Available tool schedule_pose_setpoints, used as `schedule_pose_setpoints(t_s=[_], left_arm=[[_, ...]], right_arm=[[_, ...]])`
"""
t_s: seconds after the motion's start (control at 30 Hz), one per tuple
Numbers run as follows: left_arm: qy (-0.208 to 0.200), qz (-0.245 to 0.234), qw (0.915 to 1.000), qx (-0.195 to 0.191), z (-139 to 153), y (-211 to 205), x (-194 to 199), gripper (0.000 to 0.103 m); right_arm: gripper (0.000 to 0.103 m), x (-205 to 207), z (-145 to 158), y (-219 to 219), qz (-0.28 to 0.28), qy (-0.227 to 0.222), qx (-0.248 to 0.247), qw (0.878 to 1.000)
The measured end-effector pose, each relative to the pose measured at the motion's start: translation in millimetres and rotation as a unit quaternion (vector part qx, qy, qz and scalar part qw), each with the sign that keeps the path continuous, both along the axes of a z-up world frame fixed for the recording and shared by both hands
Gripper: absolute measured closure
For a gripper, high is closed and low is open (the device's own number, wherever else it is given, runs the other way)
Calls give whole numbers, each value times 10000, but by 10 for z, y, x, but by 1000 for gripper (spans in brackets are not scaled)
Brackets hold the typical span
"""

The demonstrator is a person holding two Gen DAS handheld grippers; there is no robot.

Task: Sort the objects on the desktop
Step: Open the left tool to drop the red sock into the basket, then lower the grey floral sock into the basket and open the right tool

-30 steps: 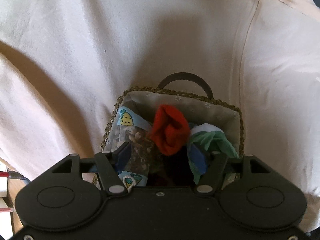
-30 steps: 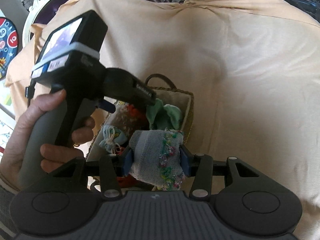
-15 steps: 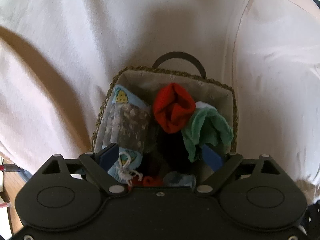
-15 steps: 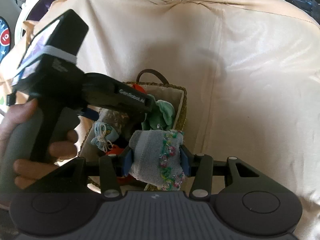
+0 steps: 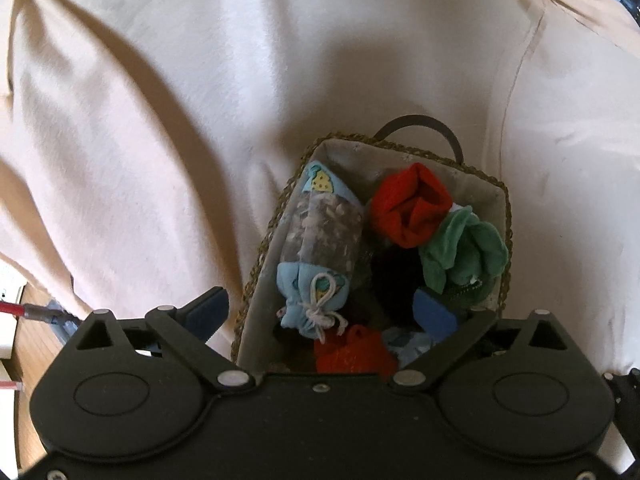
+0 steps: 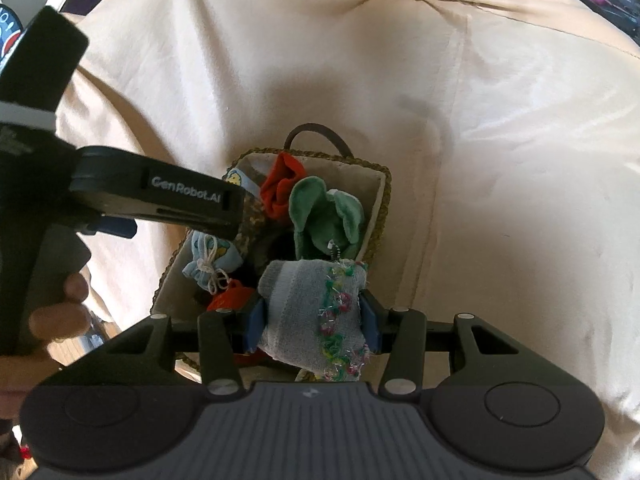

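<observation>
A cream cloth (image 5: 200,120) covers the whole worktop, loose and creased; a snag on a fold could drag everything resting on it. On it sits the woven basket (image 6: 382,200), lined and handled, already crowded: a red rolled sock (image 5: 412,208), a green bundle (image 5: 464,248), a grey speckled roll (image 5: 324,232), a light blue tied pouch (image 5: 316,300) and a red piece at the near end. With so little room left, a new item may perch on the heap and roll over the rim.

The left tongs (image 5: 324,312) are opening wide above the near end of the basket with nothing pressed between the pads; one pad hangs outside the basket's left wall, the other near the green bundle, so a careless pull away might hook that bundle or tip the light basket.

The right tongs (image 6: 312,316) grip a grey sock bundle (image 6: 312,312) with glittery trim, held above the basket's near edge. Released there, it could fall outside, and the trim threads may catch on a pad.
</observation>
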State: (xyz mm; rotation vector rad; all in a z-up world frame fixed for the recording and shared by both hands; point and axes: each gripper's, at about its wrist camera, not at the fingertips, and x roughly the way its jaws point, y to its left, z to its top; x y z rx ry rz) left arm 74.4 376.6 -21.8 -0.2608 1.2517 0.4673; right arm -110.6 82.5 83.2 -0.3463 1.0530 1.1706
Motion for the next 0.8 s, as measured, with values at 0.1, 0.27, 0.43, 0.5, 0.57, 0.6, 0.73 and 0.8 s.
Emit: schedule_pose_setpoints(t_s=[0.1,0.27,0.43,0.5,0.57,0.6,0.73,0.8], left_arm=[[-11,65,9999,89,4,-13,-31,7],[4,125,9999,-14,6,-4,-52,7],[53,83,9999,-38,-23,-46,-43,7],[79,55,9999,-63,-36,-63,-34,7],[116,32,9999,-98,-50,-70,-20,7],[123,28,9999,-115,-53,-74,-16,7],[96,62,9998,-185,-32,-48,-8,7],[48,100,9998,-162,6,-22,-13,7]], right_arm=[[54,-23,-9,7,44,-38,-17,10000],[54,-49,-32,13,108,-80,-50,9999],[53,-61,-40,27,171,-122,-77,9997],[53,-62,-39,42,210,-132,-90,9997],[53,-62,-44,65,249,-156,-109,9995],[53,-63,-44,84,284,-185,-135,9993],[53,-81,-31,167,460,-301,-207,9983],[53,-79,-25,218,541,-307,-213,9978]])
